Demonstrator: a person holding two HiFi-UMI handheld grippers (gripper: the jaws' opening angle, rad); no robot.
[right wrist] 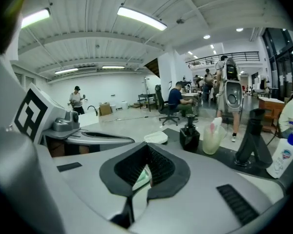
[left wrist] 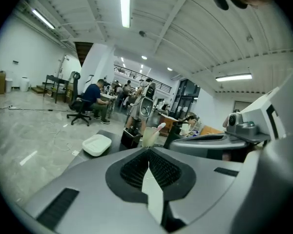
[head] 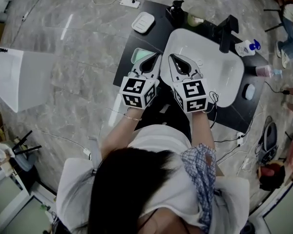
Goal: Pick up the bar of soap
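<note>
A pale green bar of soap (head: 138,55) lies in a light tray on the black counter (head: 124,65), left of the white sink (head: 224,77). Both grippers are held side by side above the sink's near left edge. My left gripper (head: 154,57) hangs just right of the soap with its jaws shut and nothing between them; its tips meet in the left gripper view (left wrist: 149,152). Beside it, my right gripper (head: 172,56) is also shut and empty. A sliver of the green soap (right wrist: 141,177) shows through the gap below the right gripper's (right wrist: 147,147) tips.
A white lidded dish (head: 143,22) sits at the counter's far left. Behind the sink stand a black dispenser (head: 176,9), a cup (head: 194,20), a black faucet (head: 228,33) and a spray bottle (head: 246,47). People sit at desks far off.
</note>
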